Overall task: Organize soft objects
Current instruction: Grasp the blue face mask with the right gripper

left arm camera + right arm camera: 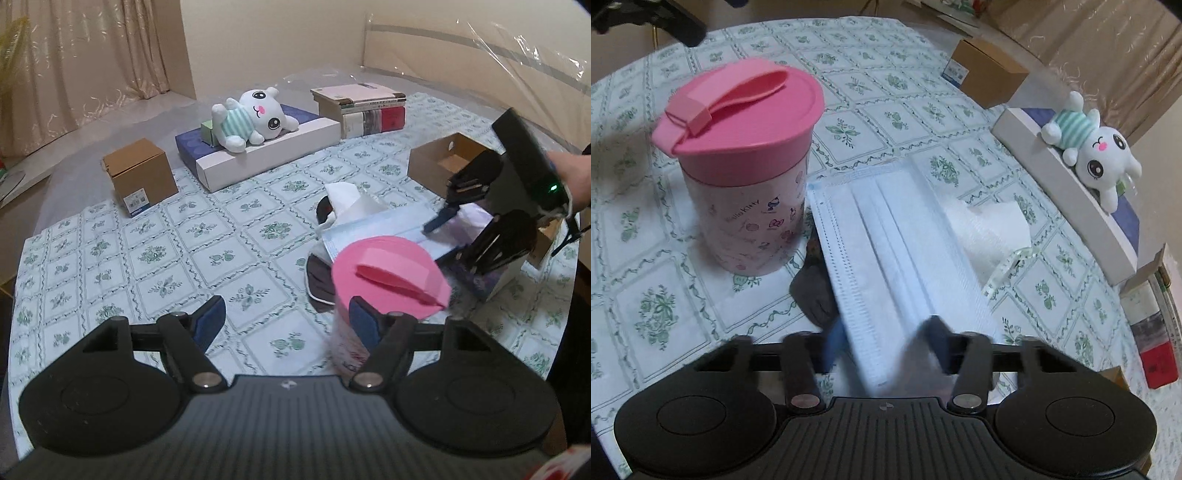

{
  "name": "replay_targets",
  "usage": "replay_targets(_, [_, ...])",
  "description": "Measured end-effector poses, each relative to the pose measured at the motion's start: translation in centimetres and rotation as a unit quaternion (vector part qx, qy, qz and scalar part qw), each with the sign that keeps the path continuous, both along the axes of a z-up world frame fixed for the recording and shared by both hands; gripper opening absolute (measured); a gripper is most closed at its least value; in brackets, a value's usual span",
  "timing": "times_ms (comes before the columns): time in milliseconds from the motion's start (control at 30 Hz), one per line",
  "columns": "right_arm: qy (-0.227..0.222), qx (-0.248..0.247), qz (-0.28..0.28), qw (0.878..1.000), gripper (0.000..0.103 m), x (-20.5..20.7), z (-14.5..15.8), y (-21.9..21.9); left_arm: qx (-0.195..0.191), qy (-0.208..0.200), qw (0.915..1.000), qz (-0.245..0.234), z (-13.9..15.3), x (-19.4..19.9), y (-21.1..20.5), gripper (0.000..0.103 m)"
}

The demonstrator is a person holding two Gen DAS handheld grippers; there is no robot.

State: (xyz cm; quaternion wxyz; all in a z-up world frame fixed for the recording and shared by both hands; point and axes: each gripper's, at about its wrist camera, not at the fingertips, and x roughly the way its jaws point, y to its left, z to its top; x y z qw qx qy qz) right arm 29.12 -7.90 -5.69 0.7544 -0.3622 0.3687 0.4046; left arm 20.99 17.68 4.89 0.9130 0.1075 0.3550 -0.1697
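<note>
A pale blue pleated face mask point(886, 240) stretches away from my right gripper point(884, 343). Its near end is bunched between the two blue pads, which press on it, though that part is blurred. In the left wrist view the right gripper point(443, 240) sits over the mask point(380, 229) at the right. A white tissue point(990, 225) and a dark cloth piece point(812, 291) lie beside and under the mask. A white plush toy point(251, 118) lies on a long flat box point(266, 155) at the back. My left gripper point(288, 321) is open and holds nothing, close to the pink cup.
A pink-lidded cup point(388, 277) stands just left of the mask. A closed brown carton point(140, 181), a stack of books point(362, 107) and an open cardboard box point(443, 166) stand on the patterned tablecloth point(147, 258). A purple tissue box point(480, 284) sits under the right gripper.
</note>
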Motion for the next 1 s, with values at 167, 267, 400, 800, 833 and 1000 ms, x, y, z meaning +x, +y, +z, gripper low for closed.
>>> replay_targets(167, [0.012, 0.017, -0.017, 1.0, 0.005, 0.3, 1.1, -0.8, 0.015, 0.007, 0.9998, -0.01, 0.2, 2.1, 0.2, 0.071])
replay_targets(267, [0.017, 0.021, -0.019, 0.999, 0.005, 0.6, 1.4, -1.1, 0.015, 0.012, 0.9997, -0.015, 0.3, 3.2, 0.1, 0.071])
replay_targets(400, [0.027, 0.026, -0.003, 0.999, 0.049, 1.0, 1.4, -1.0, 0.007, 0.02, 0.9994, -0.028, 0.5, 5.1, 0.0, 0.074])
replay_targets(800, [0.025, -0.007, 0.085, 0.996, 0.083, 4.7, -1.7, 2.5, 0.006, 0.043, 0.9981, -0.044, -0.6, 10.7, -0.8, 0.074])
replay_targets(833, [0.035, -0.006, 0.086, 0.996, 0.083, 5.1, -2.1, 2.7, 0.005, 0.044, 0.998, -0.045, -0.8, 10.9, -0.9, 0.074])
replay_targets(1000, [0.073, 0.014, 0.066, 0.995, 0.038, 5.8, -1.6, 2.2, 0.004, 0.049, 0.9977, -0.045, -1.3, 11.4, -1.2, 0.074])
